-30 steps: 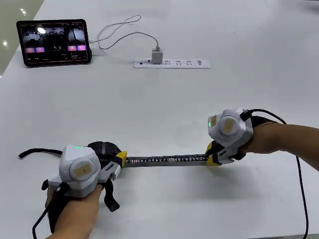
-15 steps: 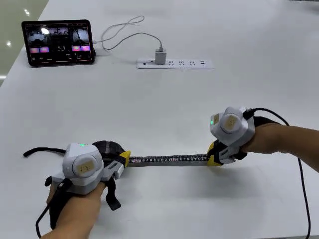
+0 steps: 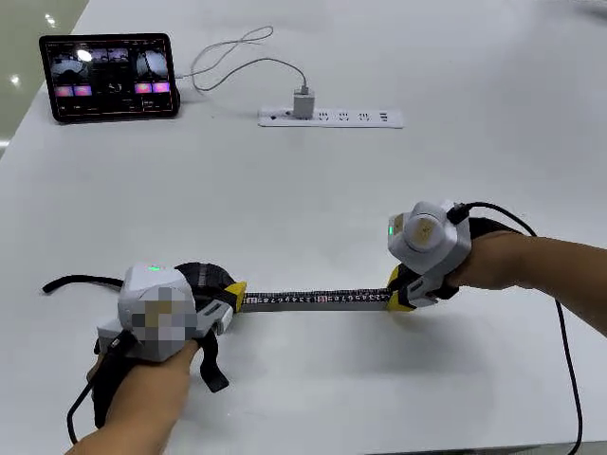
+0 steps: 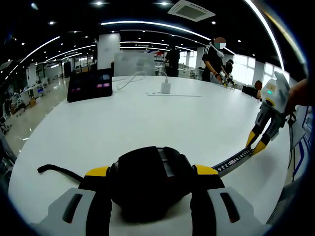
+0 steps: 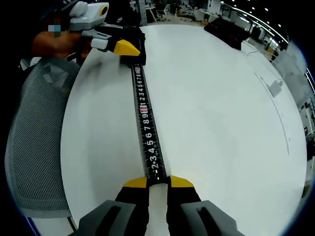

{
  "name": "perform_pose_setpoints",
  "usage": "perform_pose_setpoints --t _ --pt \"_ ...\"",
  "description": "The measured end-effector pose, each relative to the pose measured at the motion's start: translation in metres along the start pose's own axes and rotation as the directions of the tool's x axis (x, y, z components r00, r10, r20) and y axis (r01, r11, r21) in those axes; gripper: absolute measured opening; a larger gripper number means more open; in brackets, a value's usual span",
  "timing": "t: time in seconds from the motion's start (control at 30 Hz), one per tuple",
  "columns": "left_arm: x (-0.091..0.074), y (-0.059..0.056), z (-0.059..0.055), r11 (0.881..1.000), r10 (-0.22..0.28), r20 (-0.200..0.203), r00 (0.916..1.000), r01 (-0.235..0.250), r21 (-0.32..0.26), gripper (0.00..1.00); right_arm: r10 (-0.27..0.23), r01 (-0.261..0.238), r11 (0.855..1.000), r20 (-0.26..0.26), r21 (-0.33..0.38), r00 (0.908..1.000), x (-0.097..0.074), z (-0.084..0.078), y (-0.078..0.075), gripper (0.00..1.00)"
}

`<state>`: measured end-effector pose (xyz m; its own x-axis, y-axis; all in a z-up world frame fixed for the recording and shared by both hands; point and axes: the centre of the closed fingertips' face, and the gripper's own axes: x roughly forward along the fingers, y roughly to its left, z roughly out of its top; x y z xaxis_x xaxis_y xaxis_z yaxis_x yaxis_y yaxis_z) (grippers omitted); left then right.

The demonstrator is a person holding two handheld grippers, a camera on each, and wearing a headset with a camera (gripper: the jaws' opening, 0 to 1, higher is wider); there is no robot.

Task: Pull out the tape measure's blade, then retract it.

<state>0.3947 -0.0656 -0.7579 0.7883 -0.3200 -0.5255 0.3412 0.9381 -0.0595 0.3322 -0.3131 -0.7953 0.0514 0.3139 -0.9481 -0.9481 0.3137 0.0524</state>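
Observation:
The black tape measure case [image 3: 201, 282] lies on the white table [image 3: 313, 209] at the lower left. My left gripper [image 3: 224, 300] is shut on it, and the left gripper view shows the case [image 4: 150, 179] filling the gap between the yellow-tipped jaws. The dark blade [image 3: 315, 300] runs flat along the table to the right. My right gripper [image 3: 402, 300] is shut on its end. In the right gripper view the numbered blade [image 5: 145, 118] stretches from the closed jaws away to the left gripper [image 5: 118, 45].
A tablet [image 3: 109, 76] stands at the far left, wired to a charger in a white power strip [image 3: 330, 118]. The case's black strap [image 3: 76, 282] trails left. A mesh chair [image 5: 39, 147] stands off the table edge. People stand far behind [image 4: 214, 56].
The right gripper has come a little leftward toward the case with the blade's end, so the exposed blade looks slightly shorter. The left gripper and case have held still.

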Motion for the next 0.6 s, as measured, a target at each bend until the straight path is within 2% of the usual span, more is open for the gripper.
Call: perform_pose_setpoints --t 0.07,0.4,0.5,0.6 --pt "-0.0001 -0.0001 -0.0001 1.0 0.0 -0.001 1.0 0.0 0.0 0.6 -0.003 0.003 1.0 -0.005 -0.026 1.0 0.0005 0.0009 0.0009 0.09" --pt "-0.0001 0.0 0.0 1.0 0.002 -0.004 1.0 -0.002 0.0 0.6 -0.01 0.01 1.0 -0.012 -0.001 0.9999 0.002 0.0041 -0.0003 0.09" --pt "-0.0001 -0.0002 0.0001 1.0 0.002 -0.005 1.0 -0.002 0.001 0.6 -0.007 0.007 0.999 0.002 -0.04 1.0 0.0019 0.0043 0.0005 0.09" --pt "-0.0003 -0.0005 0.0001 1.0 0.003 -0.004 1.0 -0.003 0.001 0.6 -0.008 0.008 0.999 0.013 -0.032 0.9999 0.0017 0.0052 0.0014 0.09"
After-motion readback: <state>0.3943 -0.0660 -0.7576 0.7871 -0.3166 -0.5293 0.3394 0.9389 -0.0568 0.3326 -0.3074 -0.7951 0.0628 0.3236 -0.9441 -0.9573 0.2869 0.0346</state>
